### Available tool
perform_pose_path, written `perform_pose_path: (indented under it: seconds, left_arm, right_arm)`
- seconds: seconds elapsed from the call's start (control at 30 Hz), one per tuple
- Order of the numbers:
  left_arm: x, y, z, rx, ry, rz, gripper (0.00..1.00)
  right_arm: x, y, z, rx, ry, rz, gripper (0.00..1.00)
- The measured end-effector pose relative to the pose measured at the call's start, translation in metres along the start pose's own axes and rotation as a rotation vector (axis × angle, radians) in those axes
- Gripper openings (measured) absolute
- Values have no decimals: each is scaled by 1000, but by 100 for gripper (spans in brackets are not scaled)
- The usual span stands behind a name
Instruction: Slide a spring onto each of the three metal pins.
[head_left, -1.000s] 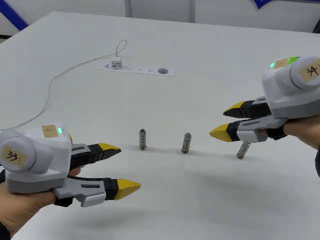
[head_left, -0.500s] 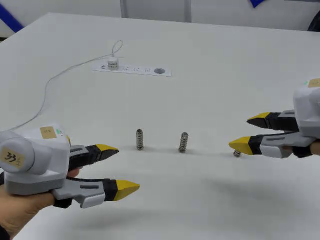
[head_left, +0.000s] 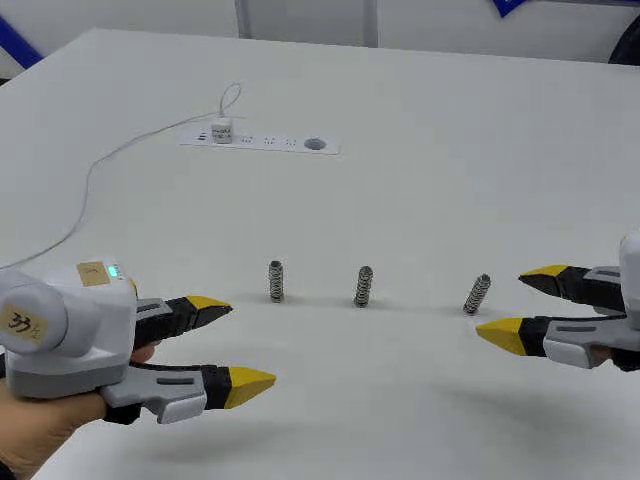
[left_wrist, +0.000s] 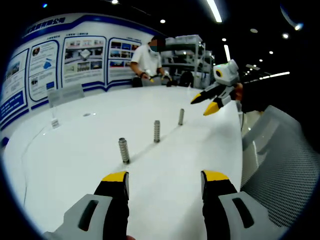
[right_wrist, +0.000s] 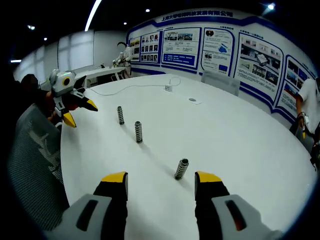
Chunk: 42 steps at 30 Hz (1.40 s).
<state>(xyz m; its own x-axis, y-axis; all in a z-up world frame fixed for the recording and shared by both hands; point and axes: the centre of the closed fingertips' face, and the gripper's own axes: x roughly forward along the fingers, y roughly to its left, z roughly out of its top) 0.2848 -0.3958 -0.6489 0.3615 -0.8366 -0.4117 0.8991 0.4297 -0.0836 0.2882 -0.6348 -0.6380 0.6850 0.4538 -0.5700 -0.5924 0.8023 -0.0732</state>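
Right gripper (right_wrist: 161, 178) with its yellow-tipped jaws apart, tilted spring (right_wrist: 182, 169) just beyond the gap, middle spring (right_wrist: 138, 132) and far spring (right_wrist: 120, 115) upright in line past the tilted spring, left gripper (right_wrist: 81, 115) farther still, jaws apart, white table (right_wrist: 235, 135).

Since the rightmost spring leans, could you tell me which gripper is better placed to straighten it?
Likely right. The right gripper is open with the leaning spring just ahead of its tips; the left gripper sits by the leftmost spring, at the row's other end.

Springs (head_left: 364, 286) in row on table (head_left: 480, 120); power strip (head_left: 262, 142) behind; left gripper (head_left: 251, 343) front-left, right gripper (head_left: 500, 303) right of row.
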Motion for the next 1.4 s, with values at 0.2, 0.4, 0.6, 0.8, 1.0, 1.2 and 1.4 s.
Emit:
perform_pose_path:
  seconds: [0.2, 0.4, 0.6, 0.8, 1.0, 1.2, 1.4]
  left_arm:
    - [-1, 1, 0, -8, -4, 5, 60]
    - [-1, 2, -2, -16, -6, 6, 60]
    - [-2, 3, -2, -21, -11, 9, 60]
    - [-2, 4, -4, -28, -14, 12, 60]
    - [-2, 5, -5, -36, -18, 14, 60]
    - [-3, 7, -6, -43, -22, 17, 60]
    - [-3, 8, -7, -47, -24, 20, 60]
  right_arm:
    - [-4, 4, -8, 24, -23, -20, 57]
    - [-6, 8, -14, 27, -22, -32, 58]
    - [-8, 8, -13, 38, -37, -44, 58]
    - [-8, 10, -12, 37, -46, -49, 58]
    - [-9, 12, -13, 41, -46, -50, 59]
    - [-9, 12, -13, 44, -46, -53, 59]
    - [-8, 12, -14, 46, -40, -54, 59]
